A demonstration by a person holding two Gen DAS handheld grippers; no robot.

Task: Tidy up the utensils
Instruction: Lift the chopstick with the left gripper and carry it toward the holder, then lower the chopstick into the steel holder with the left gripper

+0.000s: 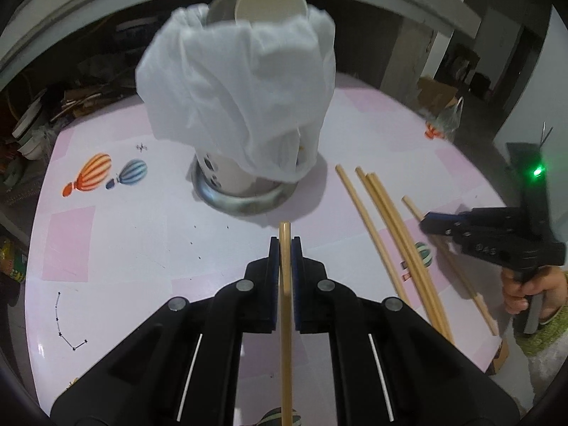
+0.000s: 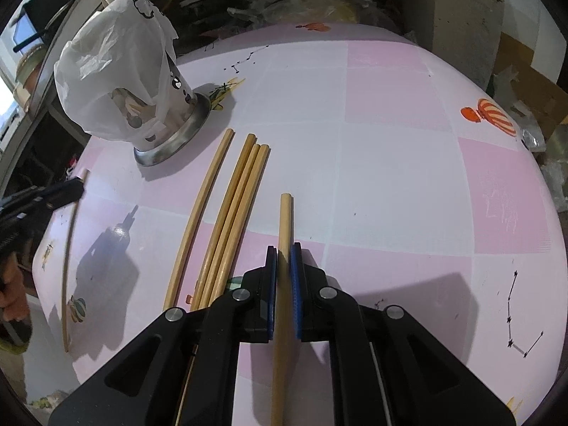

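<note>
wooden chopstick (image 1: pixel 285 284) clamped in left hand-held gripper (image 1: pixel 285 245), another chopstick (image 2: pixel 284 248) clamped in right hand-held gripper (image 2: pixel 284 252)

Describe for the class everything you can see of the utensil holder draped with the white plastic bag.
The tall cylindrical utensil holder is pale, with dark spot markings on its wall, and stands upright in a shiny metal ring base on the pink patterned tablecloth. A thin, crinkled, translucent white plastic bag drapes over its top and most of its sides. A pale round disc-like object shows at its mouth. Loose wooden chopsticks lie beside it, apart from the base.
</note>
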